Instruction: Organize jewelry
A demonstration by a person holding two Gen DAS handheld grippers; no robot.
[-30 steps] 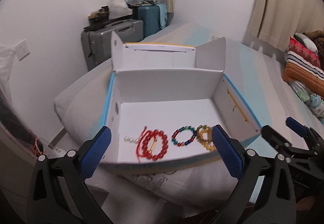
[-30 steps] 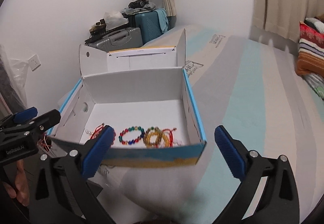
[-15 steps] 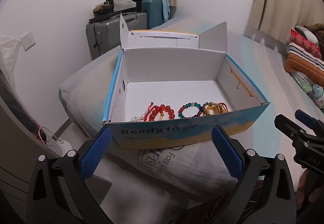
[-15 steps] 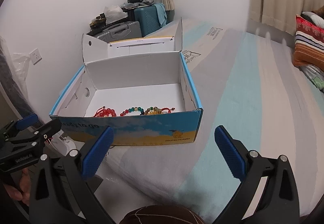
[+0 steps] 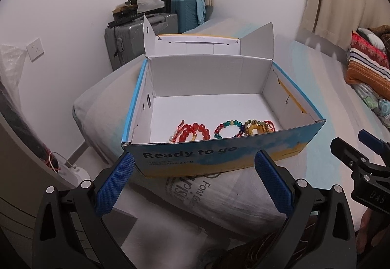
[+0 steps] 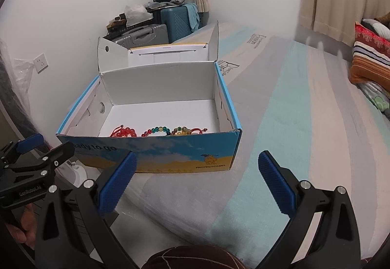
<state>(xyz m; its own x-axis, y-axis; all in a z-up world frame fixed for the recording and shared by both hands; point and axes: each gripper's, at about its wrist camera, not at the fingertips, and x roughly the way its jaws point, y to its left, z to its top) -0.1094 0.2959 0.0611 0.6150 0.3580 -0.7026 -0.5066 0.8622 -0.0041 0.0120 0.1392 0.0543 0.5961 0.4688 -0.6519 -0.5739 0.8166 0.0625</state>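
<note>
Jewelry: three beaded bracelets lying in a row along the near inside wall of an open shoe box. Left gripper [image 5: 193,177] is hovering in front of the box's printed front wall, its blue-padded fingers [image 5: 114,186] standing wide apart and holding nothing. Right gripper [image 6: 195,182] is hovering likewise before the same wall, fingers [image 6: 276,183] spread wide and empty; both are sitting short of the box, clear of it. Shoe box [image 5: 219,155] is resting on the bed, lid flap standing open at the far side, white interior showing. Red bracelet [image 5: 195,131] is lying at the left end of the row, with pale beads just beside it. Multicolour bracelet [image 5: 228,127] is sitting in the middle, near the red one. Yellow bracelet [image 5: 256,126] with red cord is lying at the right, touching the multicolour one. Bed [image 6: 292,123] is showing a grey and pale teal striped cover. Grey suitcase [image 5: 121,42] and teal suitcase [image 5: 185,13] are standing against the far wall beyond the box. Striped pillow [image 6: 368,59] is lying at the right edge, well apart.
</note>
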